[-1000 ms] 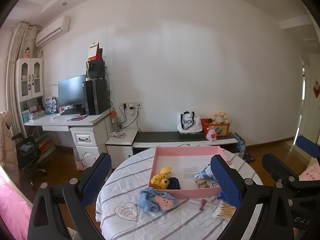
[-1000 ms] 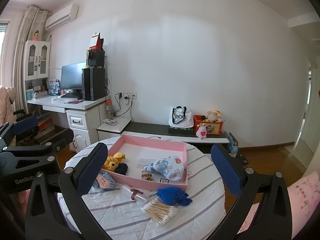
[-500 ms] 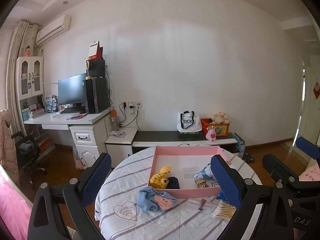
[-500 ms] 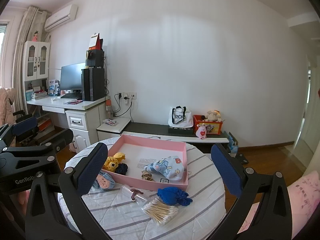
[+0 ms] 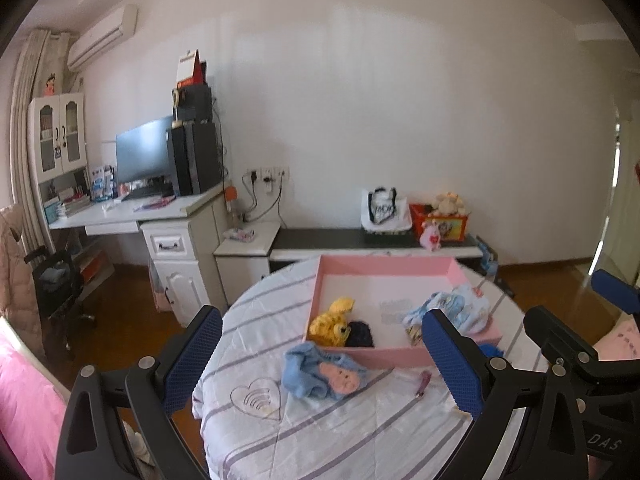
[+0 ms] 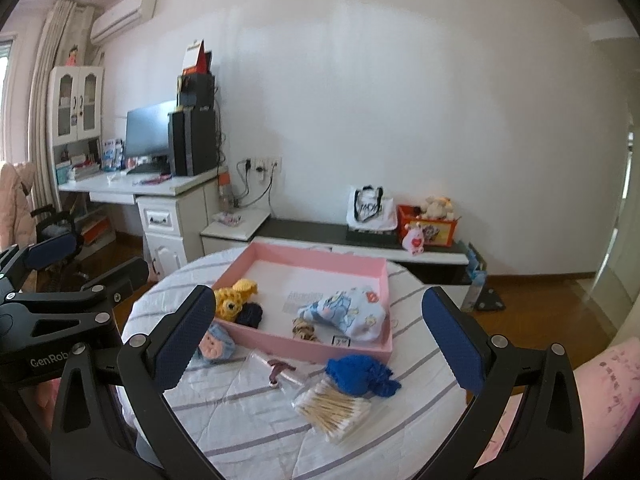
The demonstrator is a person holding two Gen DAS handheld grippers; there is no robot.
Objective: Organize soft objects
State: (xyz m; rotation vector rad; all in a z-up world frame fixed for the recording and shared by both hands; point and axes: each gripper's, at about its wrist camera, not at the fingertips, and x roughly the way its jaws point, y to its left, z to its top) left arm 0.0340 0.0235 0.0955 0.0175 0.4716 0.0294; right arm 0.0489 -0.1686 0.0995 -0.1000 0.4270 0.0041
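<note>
Left wrist view shows the left gripper (image 5: 322, 356) held above the near edge of the round table covered in a white cloth with grey stripes (image 5: 344, 436), its 2 blue-padded fingers (image 5: 192, 356) spread wide with nothing between them. Just ahead of it a light blue soft toy with a pink face (image 5: 322, 374) lies on the cloth, touching the front wall of the shallow pink rectangular tray (image 5: 384, 266). Inside the tray, at its near left corner, a yellow knitted toy (image 5: 332, 322) lies against a small dark navy soft item (image 5: 360, 334); toward the right a pale blue printed cloth bundle (image 5: 460, 306) is partly hidden behind the right finger. Right wrist view shows the right gripper (image 6: 320, 340), also wide open and empty, hovering over the table's near side. Between its fingers and in front of the tray lie a bright blue knitted item (image 6: 360, 374), a clear packet of cotton swabs (image 6: 334, 410) touching it, and a clear plastic bag with a dark red clip (image 6: 276, 370). A small brown striped object (image 6: 303, 327) sits in the tray beside the printed bundle. Beyond the table stand a white desk with a dark monitor (image 6: 148, 132) and a low bench carrying a white tote bag (image 6: 370, 210).
</note>
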